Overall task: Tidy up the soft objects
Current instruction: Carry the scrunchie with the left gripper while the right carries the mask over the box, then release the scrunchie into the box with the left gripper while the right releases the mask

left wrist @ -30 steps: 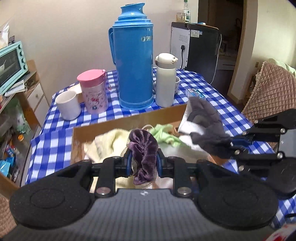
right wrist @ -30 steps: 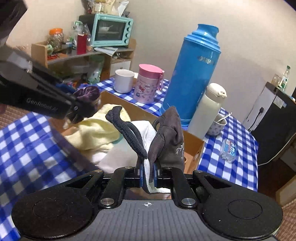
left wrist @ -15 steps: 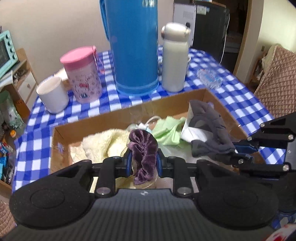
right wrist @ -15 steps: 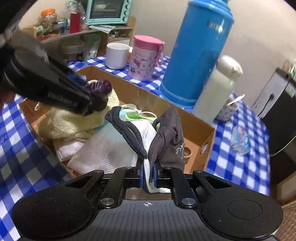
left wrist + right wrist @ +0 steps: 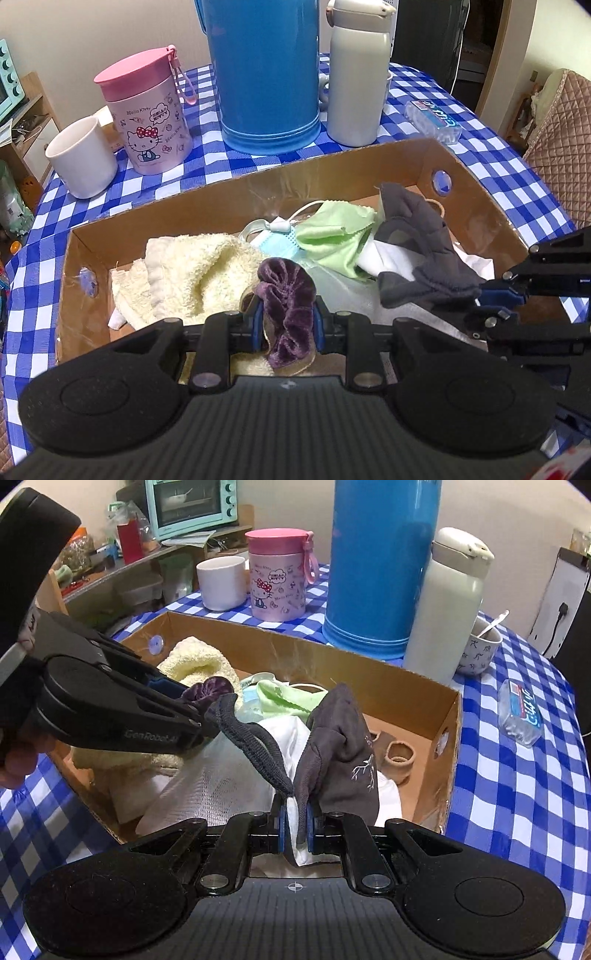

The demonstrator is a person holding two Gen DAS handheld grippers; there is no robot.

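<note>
Here, crumpled velvety scrunchie point(image 5: 287, 307), probably

Cardboard box point(image 5: 177, 206) on counter point(image 5: 491, 147). In box: towel point(image 5: 192, 273) at left, face mask point(image 5: 275, 245) and cloth point(image 5: 338, 236) toward the middle, two small pots point(image 5: 397, 755) at right end. Behind box, left to right: mug point(image 5: 83, 157), lidded cup point(image 5: 147, 114), large thermos point(image 5: 266, 70), flask point(image 5: 356, 70). Packet point(image 5: 434, 120) right of flask.
</note>
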